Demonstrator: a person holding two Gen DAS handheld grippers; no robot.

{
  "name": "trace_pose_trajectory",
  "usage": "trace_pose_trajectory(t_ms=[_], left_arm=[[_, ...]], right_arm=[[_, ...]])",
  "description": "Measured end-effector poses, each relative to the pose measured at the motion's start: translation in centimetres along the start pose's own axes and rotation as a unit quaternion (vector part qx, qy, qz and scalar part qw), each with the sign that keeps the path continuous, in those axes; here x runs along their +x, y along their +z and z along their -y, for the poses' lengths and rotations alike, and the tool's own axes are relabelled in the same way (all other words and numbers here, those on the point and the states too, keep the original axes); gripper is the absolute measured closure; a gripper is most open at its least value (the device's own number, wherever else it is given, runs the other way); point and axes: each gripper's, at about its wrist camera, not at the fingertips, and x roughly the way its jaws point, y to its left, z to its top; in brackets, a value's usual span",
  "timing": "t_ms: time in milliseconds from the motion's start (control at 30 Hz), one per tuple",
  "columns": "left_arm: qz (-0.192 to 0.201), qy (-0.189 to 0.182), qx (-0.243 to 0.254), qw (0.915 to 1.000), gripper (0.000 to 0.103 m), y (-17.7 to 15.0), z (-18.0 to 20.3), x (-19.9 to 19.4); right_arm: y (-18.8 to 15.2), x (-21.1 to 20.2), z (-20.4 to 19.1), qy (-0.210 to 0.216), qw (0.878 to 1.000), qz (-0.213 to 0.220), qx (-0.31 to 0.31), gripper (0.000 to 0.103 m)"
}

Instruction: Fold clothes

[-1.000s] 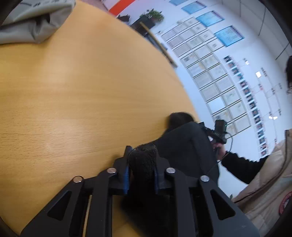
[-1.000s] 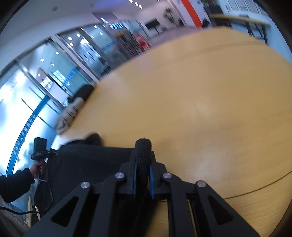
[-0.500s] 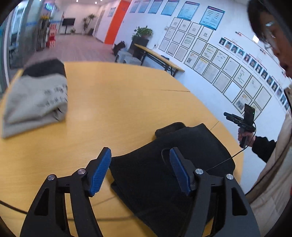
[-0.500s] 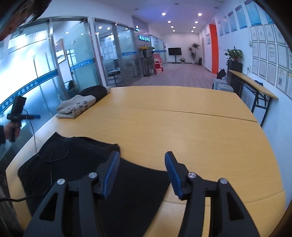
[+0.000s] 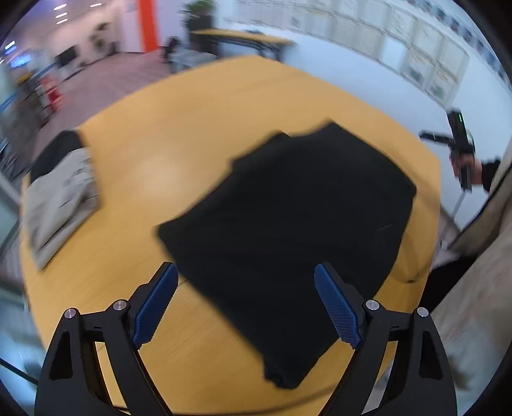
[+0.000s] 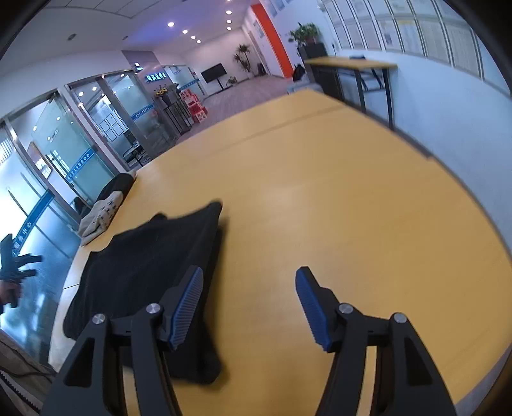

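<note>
Office, wood table [image 6: 336, 198]. Black garment [image 5: 288, 217] lies folded near the table's edge. Left gripper [image 5: 246, 304] and right gripper [image 6: 249, 300] both spread, empty. Next fold: pinch matching corners, keep edges aligned.

An office lobby: glass partition walls [image 6: 80, 150] with blue lettered bands, recessed ceiling lights [image 6: 185, 31], a wall of framed notices [image 6: 416, 28], potted plants [image 6: 305, 32], a wall screen [image 6: 212, 72], and a long wooden meeting table [image 6: 336, 198].
</note>
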Motion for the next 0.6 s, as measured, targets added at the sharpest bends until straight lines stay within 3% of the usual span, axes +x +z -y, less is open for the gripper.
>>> trace_pose_trajectory(t_ms=[167,267,367,500,600], left_arm=[[-0.003,-0.063,0.088,0.9941,0.014,3.6,4.2,9.3],[-0.002,-0.1,0.15,0.9835,0.002,5.4,6.2,13.0],[-0.024,-0.117,0.204,0.9718,0.002,6.1,7.2,16.2],[-0.033,-0.141,0.235,0.9611,0.0,6.3,6.4,18.8],[-0.029,-0.17,0.25,0.9527,0.0,6.3,5.9,19.7]], right_arm=[[-7.2,-0.8,-0.8,0.024,0.996,0.004,0.082,0.039],[-12.1,-1.8,-1.2,0.026,0.99,0.01,0.137,0.039],[-15.9,-2.0,-2.1,0.027,0.984,0.007,0.176,0.039],[-18.9,-0.5,-4.2,0.043,0.975,0.035,0.217,0.039],[-19.1,2.3,-5.7,0.036,0.967,0.056,0.245,0.039]])
